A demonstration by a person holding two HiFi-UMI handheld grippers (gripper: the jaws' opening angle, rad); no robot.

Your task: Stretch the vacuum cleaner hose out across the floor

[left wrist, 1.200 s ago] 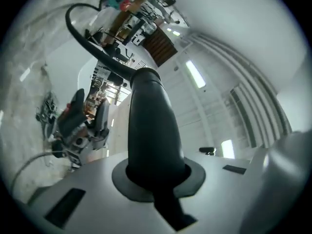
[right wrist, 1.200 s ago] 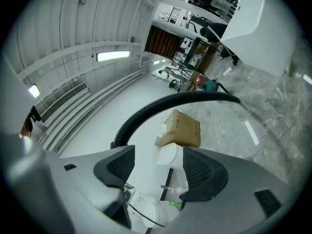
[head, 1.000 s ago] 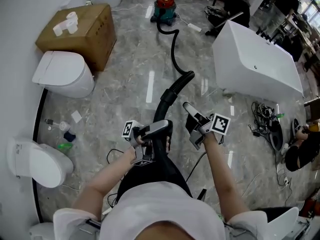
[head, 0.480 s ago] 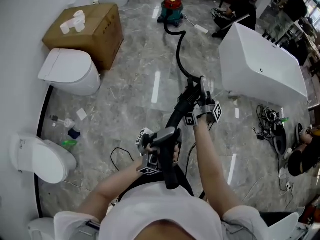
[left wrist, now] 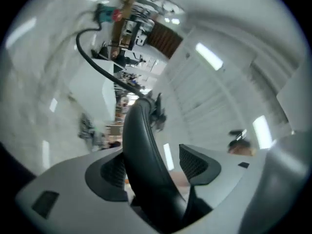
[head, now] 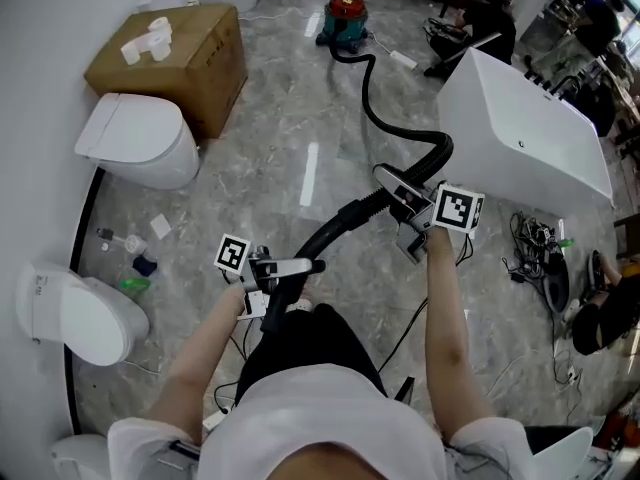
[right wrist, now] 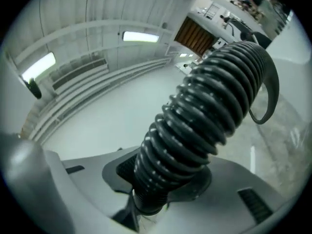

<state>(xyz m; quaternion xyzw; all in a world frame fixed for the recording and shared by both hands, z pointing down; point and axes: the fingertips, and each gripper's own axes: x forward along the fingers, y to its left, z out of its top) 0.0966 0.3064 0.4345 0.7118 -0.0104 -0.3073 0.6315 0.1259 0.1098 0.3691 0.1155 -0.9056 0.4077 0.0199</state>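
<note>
The red and green vacuum cleaner (head: 342, 13) stands far off on the marble floor. Its black ribbed hose (head: 372, 98) snakes toward me, loops right, then joins a smooth black wand (head: 325, 238). My right gripper (head: 395, 190) has just been closing and is shut on the ribbed hose (right wrist: 209, 116) near that joint, pads (right wrist: 127, 168) pressed on the ribs. My left gripper (head: 300, 266) has just been opening; the wand (left wrist: 141, 155) lies between its spread jaws, one pad (left wrist: 195, 164) standing apart from it.
A white bathtub (head: 525, 133) stands right of the hose loop, with tangled cables (head: 535, 243) and a crouching person (head: 605, 318) beyond. On the left are a cardboard box (head: 175, 58), two toilets (head: 135, 143) (head: 70, 318) and small bottles (head: 135, 263).
The left gripper has dropped lower and let go of the wand. The right gripper reached onto the ribbed hose and closed on it; the hose now loops out to the right.
</note>
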